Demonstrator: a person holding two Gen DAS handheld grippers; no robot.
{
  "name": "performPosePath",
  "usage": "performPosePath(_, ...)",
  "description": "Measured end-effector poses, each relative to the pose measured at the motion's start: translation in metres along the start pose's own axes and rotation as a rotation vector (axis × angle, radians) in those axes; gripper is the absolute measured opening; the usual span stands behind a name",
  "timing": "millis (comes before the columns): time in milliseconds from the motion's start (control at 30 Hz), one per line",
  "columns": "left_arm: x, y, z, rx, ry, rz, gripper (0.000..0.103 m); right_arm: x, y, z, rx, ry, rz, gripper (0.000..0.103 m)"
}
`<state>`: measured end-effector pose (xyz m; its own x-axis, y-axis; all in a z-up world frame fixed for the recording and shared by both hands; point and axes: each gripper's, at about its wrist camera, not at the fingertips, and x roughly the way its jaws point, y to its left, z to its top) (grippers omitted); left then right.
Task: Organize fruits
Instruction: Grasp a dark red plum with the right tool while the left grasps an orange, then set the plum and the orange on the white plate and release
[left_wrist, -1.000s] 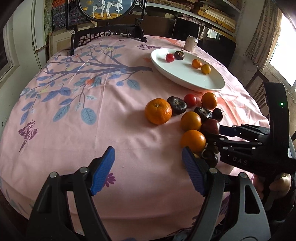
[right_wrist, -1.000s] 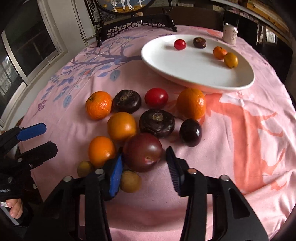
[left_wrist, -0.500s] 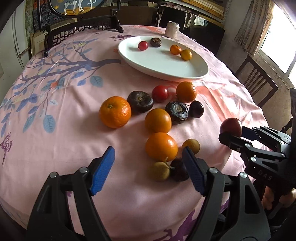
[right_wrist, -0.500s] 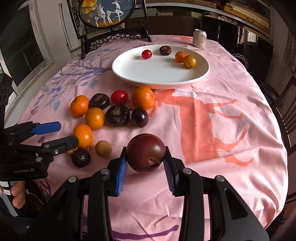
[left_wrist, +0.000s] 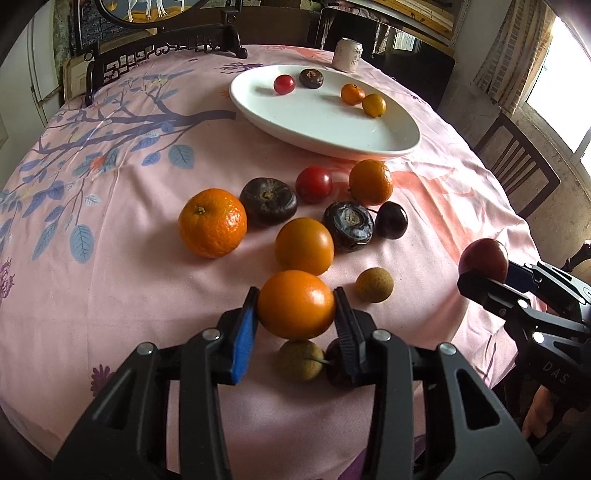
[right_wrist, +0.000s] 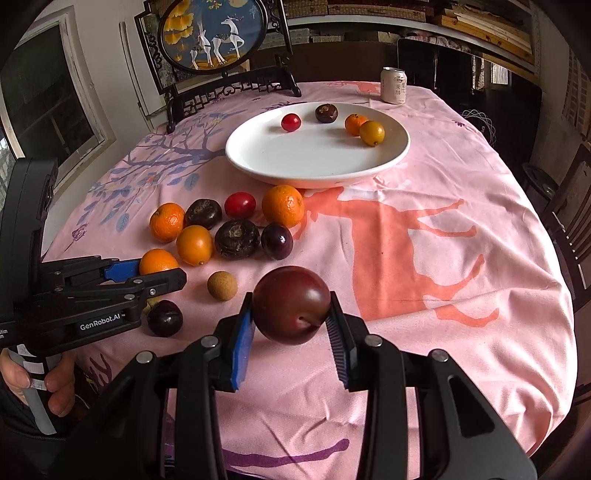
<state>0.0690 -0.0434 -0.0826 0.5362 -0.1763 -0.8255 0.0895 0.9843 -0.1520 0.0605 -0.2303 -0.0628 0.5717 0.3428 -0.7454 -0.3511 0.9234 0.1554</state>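
Note:
My left gripper (left_wrist: 295, 295) points down at the near end of the fruit cluster. Its jaws are closing, and both pads press on a smooth orange (left_wrist: 295, 310) resting on the pink cloth. My right gripper (right_wrist: 291, 299) is shut on a dark red plum (right_wrist: 291, 304), held above the cloth to the right of the cluster. Further back, the white plate (right_wrist: 258, 162) holds a small red fruit, a dark fruit and two small orange ones. Several oranges, dark fruits and a red tomato (right_wrist: 240, 204) lie loose in front of the plate.
A brown longan (left_wrist: 373, 284) lies just right of the gripped orange. Another longan and a dark plum (right_wrist: 164, 317) sit under my left gripper. A drink can (right_wrist: 394, 85) and a framed picture on a stand (right_wrist: 214, 33) are at the back. A chair (left_wrist: 517, 166) stands on the right.
My left gripper came over the near fruits and its jaws closed around the near orange. The right gripper lifted the dark red plum off the cloth and drew it back from the cluster.

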Motion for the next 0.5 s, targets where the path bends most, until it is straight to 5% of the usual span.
performPosePath(300, -0.028, -0.002, 0.018, 0.03, -0.052, -0.017, 0.04, 0.003, 0.0, 0.01, -0.003, 0.0, 0.003, 0.038)
performPosePath(500, -0.029, 0.002, 0.086, 0.065, -0.068, -0.001, 0.04, 0.011, -0.001, 0.046, -0.052, -0.011, -0.006, 0.038)
